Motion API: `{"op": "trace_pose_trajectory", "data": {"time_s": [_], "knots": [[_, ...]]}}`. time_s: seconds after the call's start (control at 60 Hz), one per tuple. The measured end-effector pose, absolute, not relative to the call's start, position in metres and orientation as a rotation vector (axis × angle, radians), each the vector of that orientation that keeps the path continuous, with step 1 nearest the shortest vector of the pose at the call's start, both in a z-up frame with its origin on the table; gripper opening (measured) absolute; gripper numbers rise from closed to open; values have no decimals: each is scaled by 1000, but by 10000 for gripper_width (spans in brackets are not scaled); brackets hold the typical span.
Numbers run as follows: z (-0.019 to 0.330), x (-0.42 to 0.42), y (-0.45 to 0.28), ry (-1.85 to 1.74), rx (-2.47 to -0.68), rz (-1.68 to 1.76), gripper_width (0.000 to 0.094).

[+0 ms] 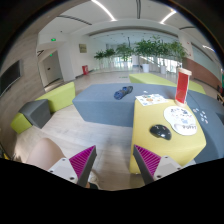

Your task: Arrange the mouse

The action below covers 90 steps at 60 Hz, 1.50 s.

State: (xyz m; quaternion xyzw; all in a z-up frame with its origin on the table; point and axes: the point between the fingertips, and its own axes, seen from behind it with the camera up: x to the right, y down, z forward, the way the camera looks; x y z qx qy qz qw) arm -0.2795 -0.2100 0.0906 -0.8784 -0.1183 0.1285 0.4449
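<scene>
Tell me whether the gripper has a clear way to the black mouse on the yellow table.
Probably yes. The gripper is open and holds nothing, and the mouse lies beyond its right finger on the yellow table, beside a round white pad. Nothing stands between them.

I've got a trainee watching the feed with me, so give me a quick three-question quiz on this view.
1. True or false: the jaws of the gripper are shut on the mouse.
2. What does the mouse rest on? A) floor B) yellow table C) grey sofa
3. Which tall red thing stands at the table's far end?

Key: 1. False; the jaws are open and empty, with the mouse ahead of them. 2. B. 3. The red box.
</scene>
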Motion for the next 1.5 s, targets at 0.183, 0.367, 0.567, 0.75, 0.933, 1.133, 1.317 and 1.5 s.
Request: {"op": "trace_pose_trajectory", "data": {"time_s": [0.183,0.367,0.567,0.75,0.933,1.133,1.317,1.5], "knots": [[75,-251,-196,-274,-2189,282,791],[62,-174,-156,-216,-2171,155,791],[27,-113,-99,-265,-2165,58,795],[5,-112,-56,-339,-2150,73,789],[4,-112,-7,-316,-2114,107,761],[-8,-123,29,-211,-2137,222,569],[-12,-121,31,-117,-2165,238,491],[67,-130,52,-192,-2047,244,435]]}}
